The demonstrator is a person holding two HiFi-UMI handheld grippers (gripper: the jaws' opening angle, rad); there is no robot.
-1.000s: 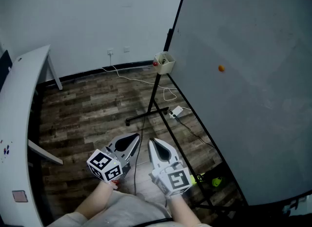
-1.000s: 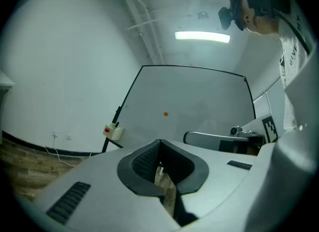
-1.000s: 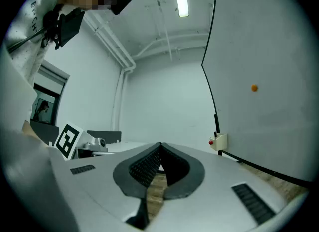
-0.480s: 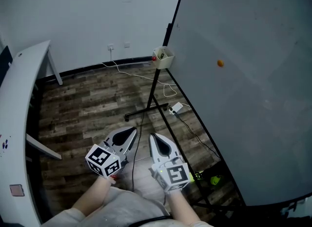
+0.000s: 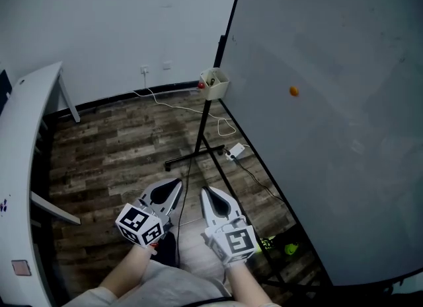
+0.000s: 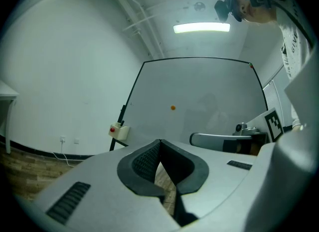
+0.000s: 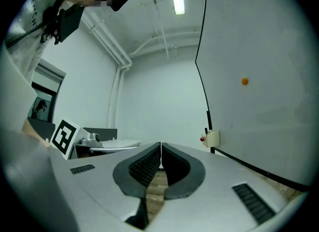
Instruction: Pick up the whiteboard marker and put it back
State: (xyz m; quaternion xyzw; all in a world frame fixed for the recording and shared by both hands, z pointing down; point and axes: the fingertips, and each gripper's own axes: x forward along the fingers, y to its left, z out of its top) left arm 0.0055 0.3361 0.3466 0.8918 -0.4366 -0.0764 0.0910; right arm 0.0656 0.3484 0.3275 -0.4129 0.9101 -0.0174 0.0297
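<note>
A small cream holder box [image 5: 215, 83] hangs at the corner of the big whiteboard [image 5: 330, 134]; it has a red knob on its side and a dark pen-like thing standing in it, too small to tell for certain as the marker. The same box [image 6: 119, 131] shows far off in the left gripper view, and the box [image 7: 212, 137] in the right gripper view. My left gripper [image 5: 174, 185] and right gripper [image 5: 205, 193] hover side by side low over the wooden floor, well short of the box. Both are shut with nothing between the jaws.
An orange magnet [image 5: 293, 91] sticks on the whiteboard. The board's black stand legs [image 5: 192, 157] cross the floor, with white cables and a power strip [image 5: 236, 149] beside them. A white table [image 5: 30, 127] runs along the left. Green objects [image 5: 289, 249] lie by the stand's near foot.
The head view has drifted a little, so the box and board sit slightly left of before. Both grippers stay shut and close together in nearly the same place.
</note>
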